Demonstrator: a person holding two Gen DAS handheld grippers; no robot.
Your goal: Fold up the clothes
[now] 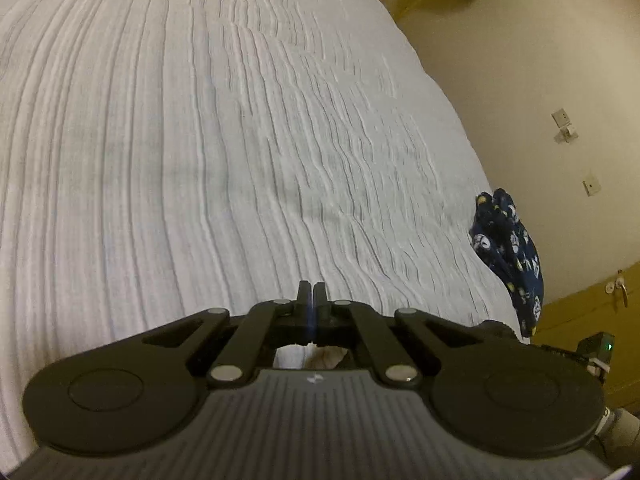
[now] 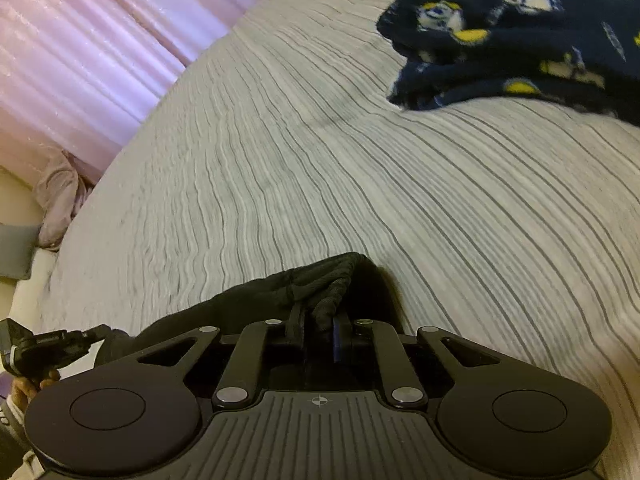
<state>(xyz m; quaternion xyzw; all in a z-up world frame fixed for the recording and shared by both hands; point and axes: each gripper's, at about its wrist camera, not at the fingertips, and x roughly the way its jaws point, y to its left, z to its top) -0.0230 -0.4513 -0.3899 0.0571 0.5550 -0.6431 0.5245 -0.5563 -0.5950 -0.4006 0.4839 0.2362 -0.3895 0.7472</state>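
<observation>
My right gripper point(image 2: 318, 320) is shut on a black garment point(image 2: 320, 280), bunched between its fingers and trailing to the lower left over the bed. My left gripper point(image 1: 311, 288) is shut above the white ribbed bedspread point(image 1: 200, 140), with nothing visible between its fingertips. A navy fleece garment with white and yellow prints point(image 2: 520, 32) lies crumpled on the bed at the far right; it also shows in the left wrist view point(image 1: 508, 256) at the bed's right edge.
The striped bedspread point(image 2: 360, 160) fills most of both views. Pink curtains point(image 2: 80, 60) hang beyond the bed's far left edge, with a pinkish cloth point(image 2: 60, 200) below. A cream wall with sockets point(image 1: 564, 124) and a wooden cabinet point(image 1: 600, 312) stand right of the bed.
</observation>
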